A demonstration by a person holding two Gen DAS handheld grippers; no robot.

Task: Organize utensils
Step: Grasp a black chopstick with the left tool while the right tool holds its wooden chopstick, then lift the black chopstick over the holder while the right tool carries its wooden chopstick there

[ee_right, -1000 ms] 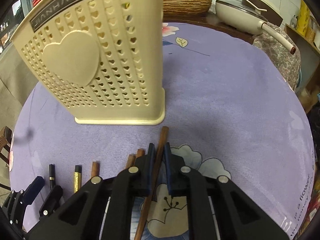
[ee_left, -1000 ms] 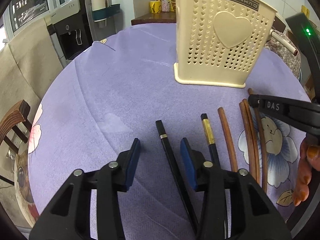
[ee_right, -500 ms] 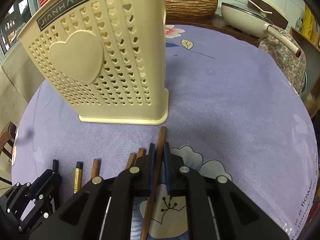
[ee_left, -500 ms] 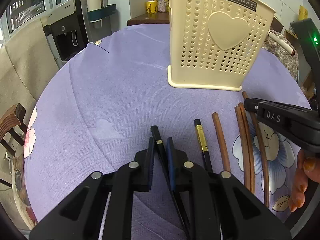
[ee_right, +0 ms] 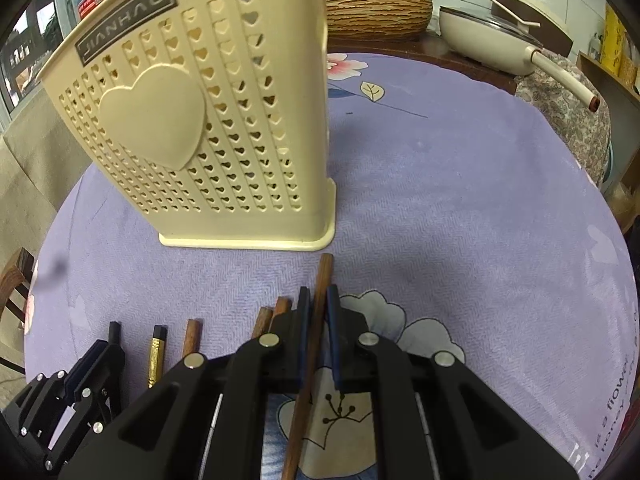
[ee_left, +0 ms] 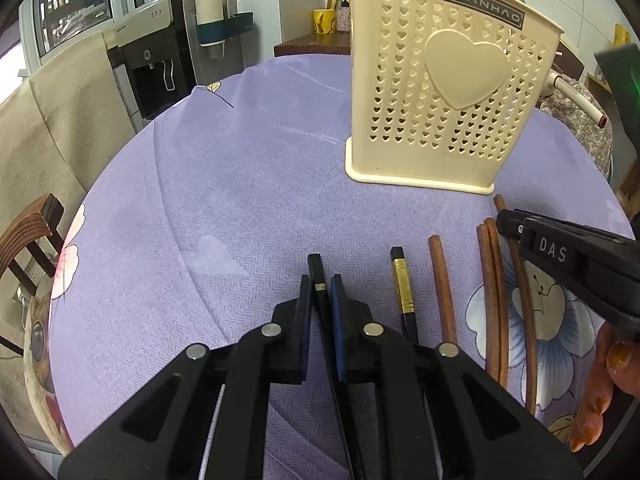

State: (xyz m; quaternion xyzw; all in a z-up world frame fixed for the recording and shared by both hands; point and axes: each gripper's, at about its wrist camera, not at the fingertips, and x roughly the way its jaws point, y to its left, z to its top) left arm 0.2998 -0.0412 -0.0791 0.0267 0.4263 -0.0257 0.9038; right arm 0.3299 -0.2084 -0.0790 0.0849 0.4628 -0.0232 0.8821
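Left wrist view: left gripper (ee_left: 320,280) is clamped on a black chopstick (ee_left: 316,266) lying on the purple tablecloth (ee_left: 240,200). To its right lie a gold-banded chopstick (ee_left: 403,280), one brown chopstick (ee_left: 440,272), then a brown pair (ee_left: 492,280). Only this view shows the water dispenser (ee_left: 152,64), a wooden chair (ee_left: 32,236) and fingers (ee_left: 612,364) of the person's right hand. The right gripper's arm, marked DAS, covers part of the far-right stick.

Right wrist view: right gripper (ee_right: 316,300) is pinched on a brown chopstick (ee_right: 322,276), w/ its tip just short of the cream holder (ee_right: 208,128). Only here: pan (ee_right: 492,36), woven basket (ee_right: 376,14). Left gripper (ee_right: 96,356) sits bottom left, its jaws hard to make out from this side. Holder's inside is hidden in both views.
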